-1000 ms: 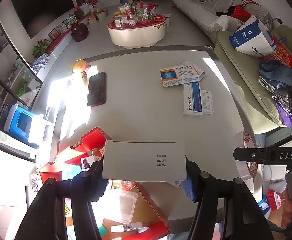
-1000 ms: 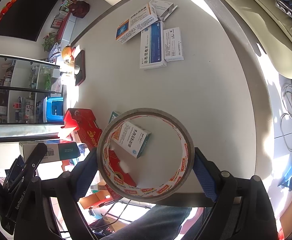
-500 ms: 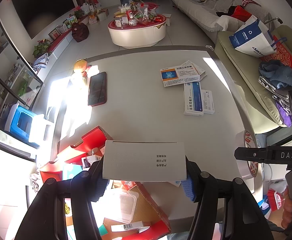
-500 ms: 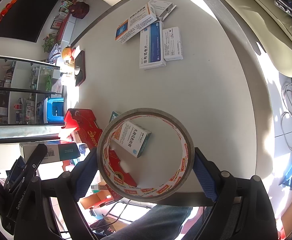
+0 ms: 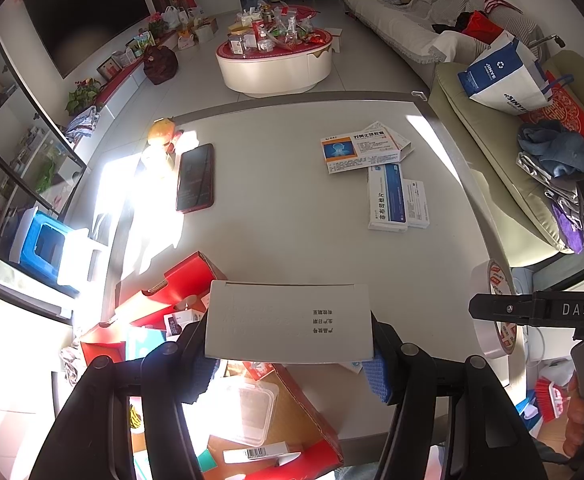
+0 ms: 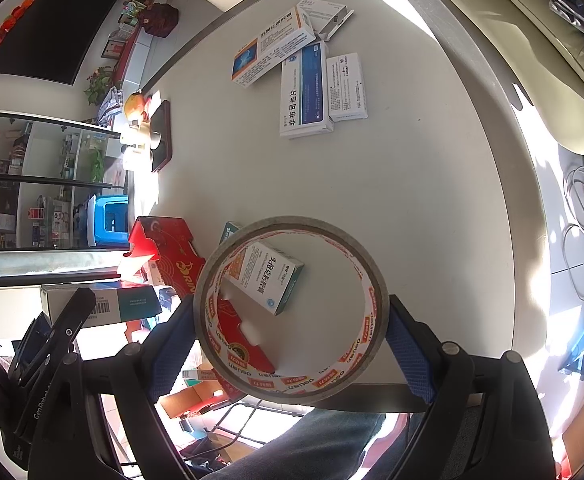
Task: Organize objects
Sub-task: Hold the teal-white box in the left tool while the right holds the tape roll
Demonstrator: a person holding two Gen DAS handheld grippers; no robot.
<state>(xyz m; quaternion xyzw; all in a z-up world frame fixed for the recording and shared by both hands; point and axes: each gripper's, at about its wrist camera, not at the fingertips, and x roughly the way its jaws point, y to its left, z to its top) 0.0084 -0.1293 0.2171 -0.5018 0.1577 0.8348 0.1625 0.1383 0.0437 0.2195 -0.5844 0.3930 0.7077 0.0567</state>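
Observation:
My left gripper [image 5: 289, 364] is shut on a flat grey-white box [image 5: 287, 322], held above an open red carton [image 5: 292, 412] at the table's near left corner. That carton holds a clear plastic tub [image 5: 247, 410] and small packs. My right gripper [image 6: 292, 344] is shut on a roll of tape [image 6: 292, 384] with red print inside, held above the table's near edge. Through the ring I see a small white-and-green medicine box [image 6: 269, 276] lying on the table. The left-held box [image 6: 99, 304] shows at the right wrist view's left edge.
Several medicine boxes [image 5: 376, 168] lie at the table's far right. A red phone [image 5: 195, 178] and an orange fruit [image 5: 160, 130] sit at the far left in bright sun. A sofa [image 5: 504, 152] with bags runs along the right. The grey table [image 5: 292, 208] shows bare surface between these.

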